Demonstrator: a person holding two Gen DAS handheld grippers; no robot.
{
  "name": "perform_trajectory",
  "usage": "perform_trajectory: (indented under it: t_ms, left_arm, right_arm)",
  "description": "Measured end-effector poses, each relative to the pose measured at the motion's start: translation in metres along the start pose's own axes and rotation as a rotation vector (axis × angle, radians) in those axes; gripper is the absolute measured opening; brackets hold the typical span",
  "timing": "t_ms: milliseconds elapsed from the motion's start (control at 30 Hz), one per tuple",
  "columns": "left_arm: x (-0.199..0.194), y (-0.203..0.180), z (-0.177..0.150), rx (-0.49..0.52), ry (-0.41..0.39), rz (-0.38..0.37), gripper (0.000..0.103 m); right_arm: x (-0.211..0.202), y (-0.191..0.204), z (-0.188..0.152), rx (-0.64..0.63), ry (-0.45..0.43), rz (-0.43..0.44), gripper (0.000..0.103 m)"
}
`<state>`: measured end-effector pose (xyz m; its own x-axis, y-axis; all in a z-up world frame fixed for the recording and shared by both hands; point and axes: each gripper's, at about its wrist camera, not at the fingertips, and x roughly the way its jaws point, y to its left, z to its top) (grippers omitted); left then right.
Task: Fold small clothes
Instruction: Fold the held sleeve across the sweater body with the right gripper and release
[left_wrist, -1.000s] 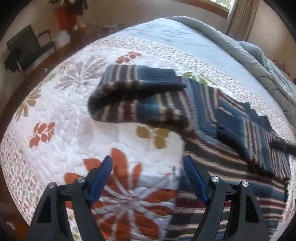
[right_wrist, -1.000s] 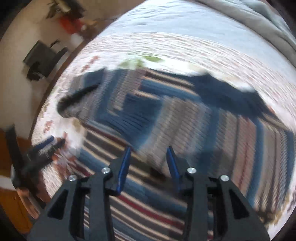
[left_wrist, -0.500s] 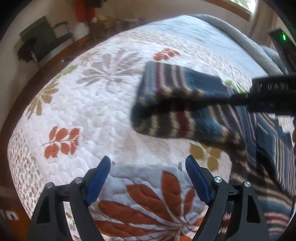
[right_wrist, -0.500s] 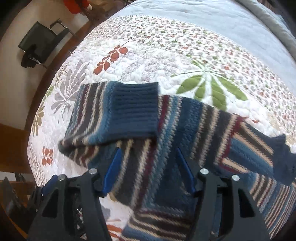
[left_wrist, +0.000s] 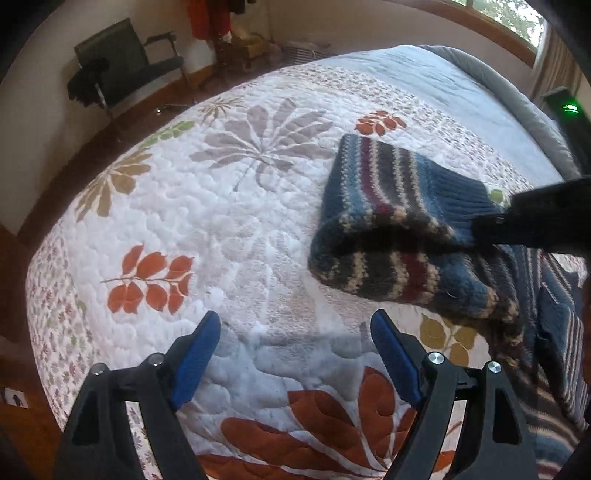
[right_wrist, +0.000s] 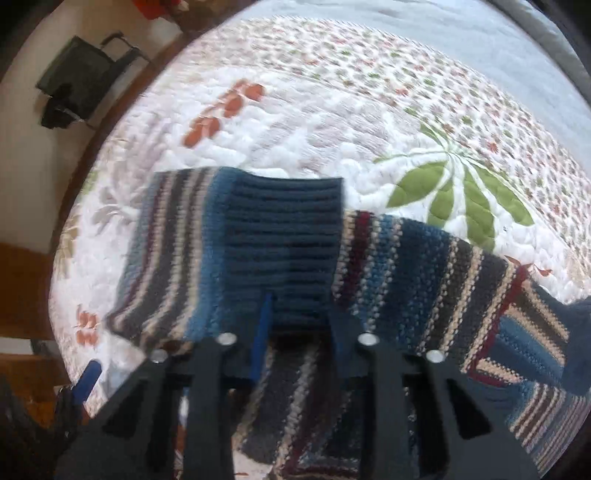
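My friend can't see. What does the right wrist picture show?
The right gripper pinches the blue ribbed cuff of a striped sweater, its jaws having just been closing. The sweater lies on a white quilt with leaf patterns.

Sweater (left_wrist: 399, 221) spread on quilt (left_wrist: 221, 229) atop bed, sleeve folded over body at three o'clock. Chair (left_wrist: 122, 62) on floor beyond bed corner, eleven o'clock. Left tongs (left_wrist: 295, 347) above quilt, six o'clock.
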<state>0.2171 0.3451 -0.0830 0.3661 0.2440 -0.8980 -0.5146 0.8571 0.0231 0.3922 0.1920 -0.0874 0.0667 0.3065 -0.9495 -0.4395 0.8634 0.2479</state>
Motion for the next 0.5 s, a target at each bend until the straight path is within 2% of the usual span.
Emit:
perform_trajectory:
  t_ms: [133,233,400,500]
  left_arm:
    - [-0.003,0.004,0.001,-0.042,0.003,-0.021,0.084]
    - [-0.011,0.002,0.001,-0.033,-0.024,-0.004,0.084]
    - [-0.02,-0.009,-0.001,-0.036,-0.043,-0.018,0.086]
    - [-0.023,-0.03,-0.006,0.015,-0.044,-0.024,0.086]
  right_arm:
    - [-0.037,-0.004,-0.01,-0.005,-0.076,0.072,0.021]
    - [-0.073,-0.01,-0.023,-0.019,-0.135,0.081,0.021]
    - [-0.131,-0.042,-0.055,-0.013,-0.216,0.056,0.021]
    - [-0.165,-0.083,-0.085,0.019,-0.244,-0.002,0.021]
